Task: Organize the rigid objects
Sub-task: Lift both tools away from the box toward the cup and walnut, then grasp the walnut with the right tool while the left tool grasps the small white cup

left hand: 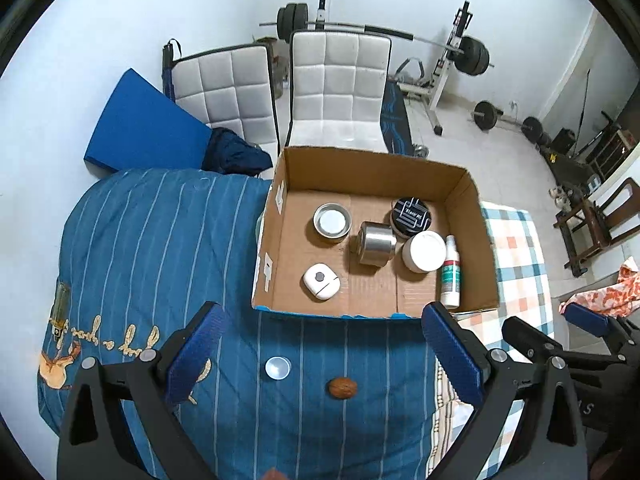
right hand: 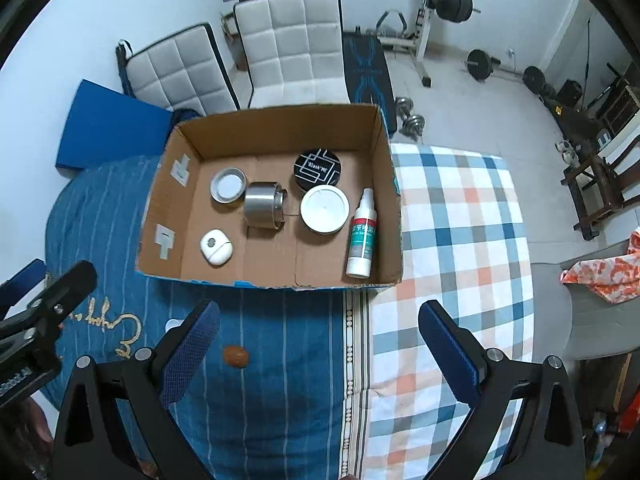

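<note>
A cardboard box (left hand: 372, 168) (right hand: 280, 120) stands on the bed. It holds a silver tin (left hand: 332, 222), a steel cylinder (left hand: 374, 244), a black round tin (left hand: 411, 213), a white jar (left hand: 425, 251), a spray bottle (left hand: 451, 274) and a white earbud case (left hand: 321, 282). A walnut (left hand: 343, 388) (right hand: 236, 357) and a small clear cap (left hand: 277, 368) lie on the blue blanket in front of the box. My left gripper (left hand: 324, 356) is open and empty above them. My right gripper (right hand: 320, 350) is open and empty, to the right of the walnut.
A blue striped blanket (left hand: 160, 260) and a checked sheet (right hand: 460, 240) cover the bed. Two white padded chairs (left hand: 336, 88) stand behind the box. Weights and a bench (left hand: 452, 60) fill the floor beyond. An orange cloth (right hand: 604, 276) lies at the right.
</note>
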